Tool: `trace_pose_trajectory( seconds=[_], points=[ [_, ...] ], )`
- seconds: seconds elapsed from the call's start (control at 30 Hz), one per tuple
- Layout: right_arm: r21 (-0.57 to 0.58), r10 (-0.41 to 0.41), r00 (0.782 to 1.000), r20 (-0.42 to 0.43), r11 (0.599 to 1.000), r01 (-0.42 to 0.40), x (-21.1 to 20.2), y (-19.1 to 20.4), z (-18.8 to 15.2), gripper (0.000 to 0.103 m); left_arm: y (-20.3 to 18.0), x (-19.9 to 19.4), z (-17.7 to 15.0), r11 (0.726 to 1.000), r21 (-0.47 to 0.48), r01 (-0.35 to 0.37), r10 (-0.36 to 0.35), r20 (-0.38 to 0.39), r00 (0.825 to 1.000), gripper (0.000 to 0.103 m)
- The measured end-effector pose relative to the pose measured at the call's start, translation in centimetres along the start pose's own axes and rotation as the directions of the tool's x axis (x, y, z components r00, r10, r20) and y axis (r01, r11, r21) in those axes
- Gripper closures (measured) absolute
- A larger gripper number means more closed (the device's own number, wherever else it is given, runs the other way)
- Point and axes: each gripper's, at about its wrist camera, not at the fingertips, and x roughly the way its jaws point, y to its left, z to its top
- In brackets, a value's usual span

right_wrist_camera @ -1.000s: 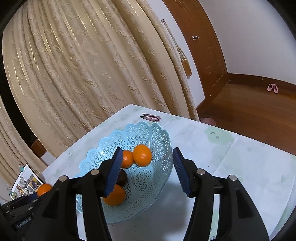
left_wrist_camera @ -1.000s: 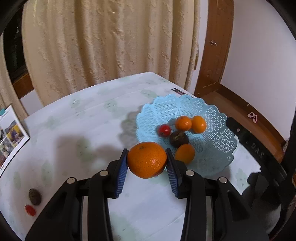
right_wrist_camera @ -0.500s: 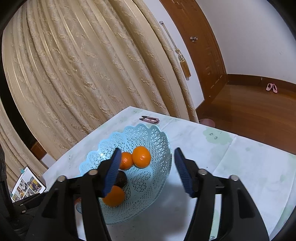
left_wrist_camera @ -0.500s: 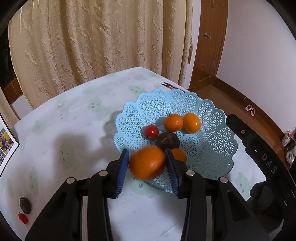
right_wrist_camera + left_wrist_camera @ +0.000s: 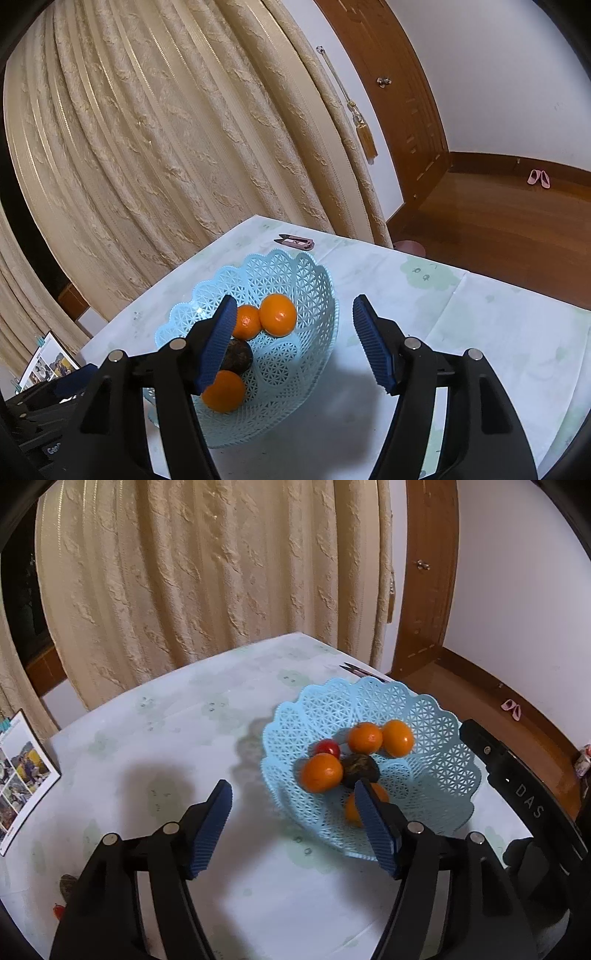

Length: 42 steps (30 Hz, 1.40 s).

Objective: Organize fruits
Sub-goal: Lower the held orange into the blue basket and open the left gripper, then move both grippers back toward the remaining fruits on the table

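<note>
A light-blue lattice basket (image 5: 424, 709) stands on the table and holds several oranges, a red tomato (image 5: 328, 748) and a dark fruit (image 5: 360, 768). One orange (image 5: 320, 772) lies at the basket's near left side. My left gripper (image 5: 292, 788) hovers just in front of the basket; its jaws are opening and nothing is between them. In the right wrist view the basket (image 5: 288, 273) shows three oranges and the dark fruit (image 5: 238, 356). My right gripper (image 5: 295, 301) is open above the basket's near side and holds nothing.
Small snips (image 5: 364, 672) lie behind the basket near the table's far edge. A photo calendar (image 5: 22, 771) stands at the left. A dark fruit (image 5: 66, 884) and a small red one (image 5: 58, 910) lie on the table at the lower left. Curtains hang behind.
The left gripper carried an orange over the basket's rim and let it go; the orange now lies in the basket. The left jaws have spread wide. The right jaws widened slightly.
</note>
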Motion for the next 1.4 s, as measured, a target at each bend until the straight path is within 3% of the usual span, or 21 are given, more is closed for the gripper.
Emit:
trace_pose_trajectory(
  seconds=[0.23, 0.4, 0.77, 1.1, 1.4],
  points=[
    [-0.016, -0.002, 1.000, 0.010, 1.000, 0.003, -0.1, 0.2, -0.3, 0.033, 1.2, -0.9, -0.4, 0.998, -0.003, -0.055, 0.055, 0.021, 0.998, 0.030],
    [-0.035, -0.008, 1.000, 0.007, 0.999, 0.009, 0.0, 0.4, -0.4, 0.032, 2.4, -1.7, -1.0, 0.996, -0.011, -0.093, 0.093, 0.035, 0.995, 0.020],
    [-0.086, -0.045, 0.999, 0.009, 0.995, 0.045, 0.5, 1.2, -0.8, 0.032, 6.6, -4.5, -2.6, 0.990, -0.062, -0.130, 0.132, 0.033, 0.991, 0.019],
    [-0.189, -0.067, 0.997, 0.043, 0.979, 0.074, 0.2, 3.3, -1.9, 0.032, 14.0, -8.3, -5.6, 0.970, -0.160, -0.183, 0.188, 0.018, 0.982, 0.019],
    [-0.262, 0.002, 0.999, 0.033, 0.965, 0.006, -1.6, 6.7, -3.7, 0.032, 21.3, -9.3, -8.8, 0.929, -0.277, -0.245, 0.244, -0.038, 0.969, 0.019]
  ],
)
